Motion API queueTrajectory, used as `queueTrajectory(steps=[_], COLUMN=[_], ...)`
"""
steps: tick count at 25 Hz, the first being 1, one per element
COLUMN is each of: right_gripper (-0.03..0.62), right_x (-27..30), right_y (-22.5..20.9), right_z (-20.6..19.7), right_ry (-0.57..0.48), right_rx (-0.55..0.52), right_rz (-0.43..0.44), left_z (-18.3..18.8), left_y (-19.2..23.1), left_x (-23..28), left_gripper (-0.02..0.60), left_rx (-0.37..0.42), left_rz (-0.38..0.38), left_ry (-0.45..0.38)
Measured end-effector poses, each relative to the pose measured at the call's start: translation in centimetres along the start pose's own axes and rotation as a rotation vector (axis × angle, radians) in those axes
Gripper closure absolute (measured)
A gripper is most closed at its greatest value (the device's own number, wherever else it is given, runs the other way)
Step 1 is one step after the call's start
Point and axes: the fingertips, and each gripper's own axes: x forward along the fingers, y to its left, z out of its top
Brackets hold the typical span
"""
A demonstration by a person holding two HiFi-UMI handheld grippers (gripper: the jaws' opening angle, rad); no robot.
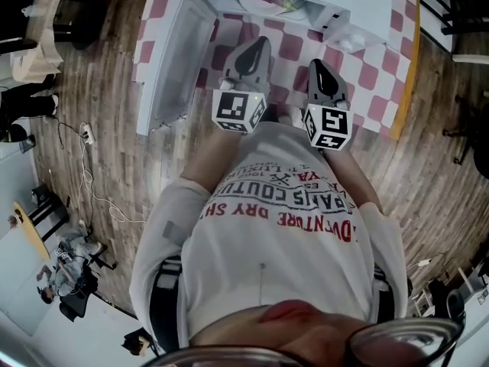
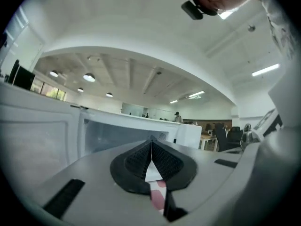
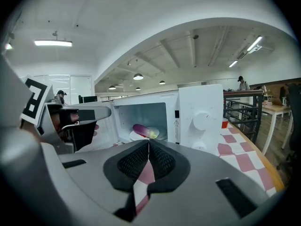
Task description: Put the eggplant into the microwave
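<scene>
Eggplant [image 3: 145,131]: lies inside the microwave [image 3: 202,121] cavity on a white plate [image 3: 136,136]. The microwave stands toward the far side of the checkered bench [image 1: 374,75], with its door [image 1: 172,60] swung open to the left.

Left claw [image 2: 151,147]: clenched, nothing between the jaws.

Right claw [image 3: 148,147]: clenched, empty.

Both claws hover side by side over the bench's near edge, facing the open microwave.

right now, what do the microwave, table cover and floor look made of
Microwave: smooth white matte casing, likely painted metal or plastic.
Table cover: pink-and-white checks lying flat; cloth or vinyl, can't tell which.
Floor: brown planks with visible grain; wood or wood-look laminate.
</scene>
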Motion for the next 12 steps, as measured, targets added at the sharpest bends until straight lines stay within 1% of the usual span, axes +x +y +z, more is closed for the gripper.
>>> queueTrajectory(steps=[2,5,7,9,12], right_gripper=[0.568,0.568,0.568,0.568,0.568], right_x=[-0.9,-2.5,-3.5,-4.4,-5.3], right_y=[0.3,0.6,0.8,1.0,1.2], right_z=[0.6,1.3,1.7,2.1,2.5], right_ry=[-0.031,-0.073,-0.095,-0.118,-0.147], right_rx=[0.003,0.001,-0.008,-0.018,-0.030], right_rz=[0.012,0.033,0.048,0.060,0.070], left_z=[0.6,0.9,0.8,0.3,-0.2], left_y=[-1.5,-3.4,-4.1,-4.3,-4.6], left_x=[-1.1,-2.6,-3.3,-3.9,-4.8], left_gripper=[0.555,0.555,0.555,0.555,0.555], left_rx=[0.069,0.117,0.113,0.088,0.081], left_rz=[-0.010,-0.025,-0.023,-0.008,0.015], left_ry=[-0.009,-0.008,-0.002,0.008,0.014])
